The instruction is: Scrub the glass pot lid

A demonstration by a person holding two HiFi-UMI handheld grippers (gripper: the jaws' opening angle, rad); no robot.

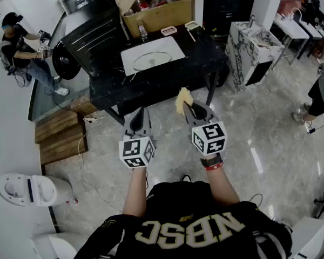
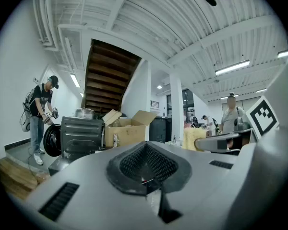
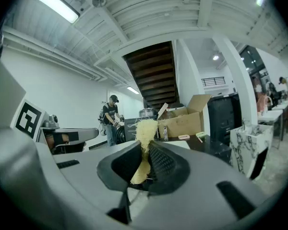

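Observation:
The glass pot lid (image 1: 152,60) lies flat on a white board (image 1: 130,61) on the black table (image 1: 200,63), well ahead of both grippers. My left gripper (image 1: 140,114) is held over the floor short of the table; its jaws are shut with nothing between them (image 2: 146,147). My right gripper (image 1: 190,108) is beside it, shut on a yellow sponge (image 1: 183,100) that sticks out past the fingertips. In the right gripper view the sponge (image 3: 145,131) stands pinched between the black pads of that gripper (image 3: 145,152). The left gripper view shows the sponge (image 2: 195,139) off to the right.
An open cardboard box (image 1: 156,7) and a black crate (image 1: 92,34) stand at the table's back and left. A marble-patterned stand (image 1: 254,50) is to the right. One person (image 1: 19,47) works at the far left, another (image 1: 321,93) stands at the right edge. Wooden steps (image 1: 59,134) lie at left.

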